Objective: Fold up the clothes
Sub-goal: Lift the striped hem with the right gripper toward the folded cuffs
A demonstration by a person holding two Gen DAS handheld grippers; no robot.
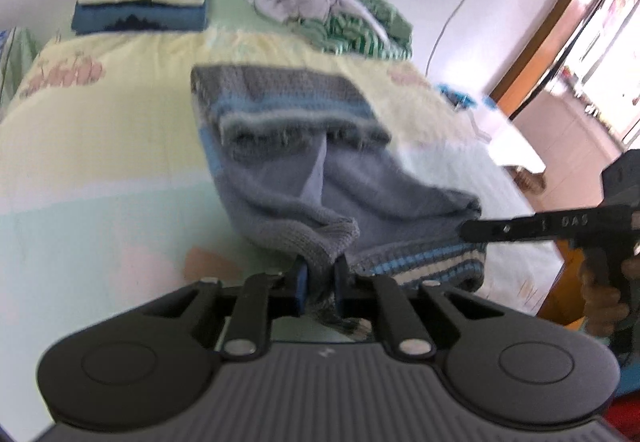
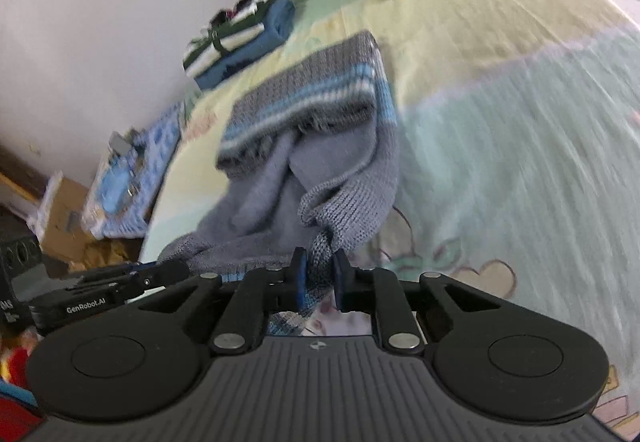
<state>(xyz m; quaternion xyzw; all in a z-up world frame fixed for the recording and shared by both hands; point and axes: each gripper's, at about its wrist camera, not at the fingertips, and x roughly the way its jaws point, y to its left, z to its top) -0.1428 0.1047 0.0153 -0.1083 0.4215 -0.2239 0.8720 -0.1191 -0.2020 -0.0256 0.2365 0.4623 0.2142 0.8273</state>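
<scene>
A grey knitted sweater point(image 1: 304, 169) with blue and white stripes lies partly folded on the bed, its near edge lifted off the sheet. My left gripper point(image 1: 320, 274) is shut on a bunched grey fold at that edge. My right gripper point(image 2: 320, 270) is shut on another grey knit fold of the same sweater point(image 2: 320, 145). In the left wrist view the right gripper point(image 1: 472, 230) comes in from the right, its tip at the sweater's striped hem. The left gripper point(image 2: 176, 270) shows at the lower left of the right wrist view.
A stack of folded clothes point(image 1: 140, 1) sits at the far side against the wall. An unfolded heap with a green striped garment point(image 1: 352, 21) lies to its right. The bed sheet point(image 1: 100, 145) is pastel yellow and green. Boxes and clutter point(image 2: 80, 209) stand beside the bed.
</scene>
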